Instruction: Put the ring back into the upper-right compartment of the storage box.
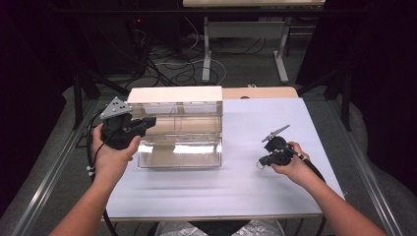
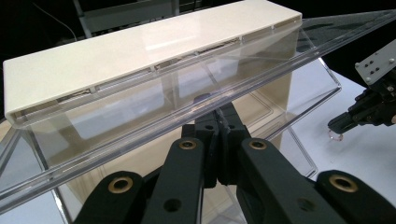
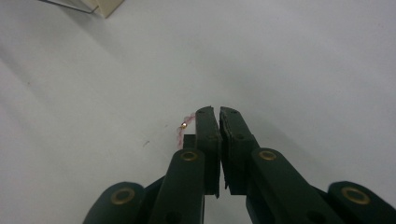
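My left gripper (image 2: 219, 122) is clamped on the clear lid (image 2: 261, 60) of the acrylic box (image 1: 179, 129), lifting it open — my right gripper (image 3: 219, 112) pinches a small pink ring (image 3: 183, 128) just above the white tabletop (image 1: 265, 128).

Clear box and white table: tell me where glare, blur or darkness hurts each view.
High view: glare streaks across the front of the clear box; the surroundings fall into darkness. Left gripper view: the raised lid mirrors the light and the cream top bar looks washed out. Right gripper view: the white table is evenly lit, and the pink bracelet beside the right claw is tiny and soft.
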`<control>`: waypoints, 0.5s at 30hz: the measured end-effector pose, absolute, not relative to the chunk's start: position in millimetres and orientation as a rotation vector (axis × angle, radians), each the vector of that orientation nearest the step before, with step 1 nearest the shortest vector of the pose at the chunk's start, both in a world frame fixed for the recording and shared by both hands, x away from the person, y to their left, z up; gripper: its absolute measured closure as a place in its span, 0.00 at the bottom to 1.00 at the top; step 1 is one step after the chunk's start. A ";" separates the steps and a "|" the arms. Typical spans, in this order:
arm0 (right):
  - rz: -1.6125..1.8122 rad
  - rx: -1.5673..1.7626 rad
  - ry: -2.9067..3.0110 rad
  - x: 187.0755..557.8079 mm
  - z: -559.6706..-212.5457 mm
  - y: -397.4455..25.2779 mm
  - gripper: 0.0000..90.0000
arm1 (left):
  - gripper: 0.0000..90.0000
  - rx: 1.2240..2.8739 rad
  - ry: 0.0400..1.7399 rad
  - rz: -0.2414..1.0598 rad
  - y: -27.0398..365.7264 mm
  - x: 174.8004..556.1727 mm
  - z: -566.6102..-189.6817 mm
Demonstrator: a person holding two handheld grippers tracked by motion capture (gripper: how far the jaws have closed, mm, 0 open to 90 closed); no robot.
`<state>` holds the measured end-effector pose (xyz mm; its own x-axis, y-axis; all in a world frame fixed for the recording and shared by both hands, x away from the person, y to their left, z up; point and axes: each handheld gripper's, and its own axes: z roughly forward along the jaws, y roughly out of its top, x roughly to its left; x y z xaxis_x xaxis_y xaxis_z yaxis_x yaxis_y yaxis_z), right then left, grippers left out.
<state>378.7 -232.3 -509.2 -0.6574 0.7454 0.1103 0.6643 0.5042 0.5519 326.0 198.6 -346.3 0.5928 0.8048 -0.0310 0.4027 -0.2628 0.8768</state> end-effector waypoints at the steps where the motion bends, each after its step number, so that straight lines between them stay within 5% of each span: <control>1: 0.777 1.237 2.640 378.3 -503.2 -232.5 0.97 | 1.00 1.880 0.972 0.536 198.6 325.9 -346.3; 15: 0.883 1.193 2.599 375.7 -473.4 -227.0 0.97 | 1.00 1.879 0.971 0.537 198.4 326.1 -346.0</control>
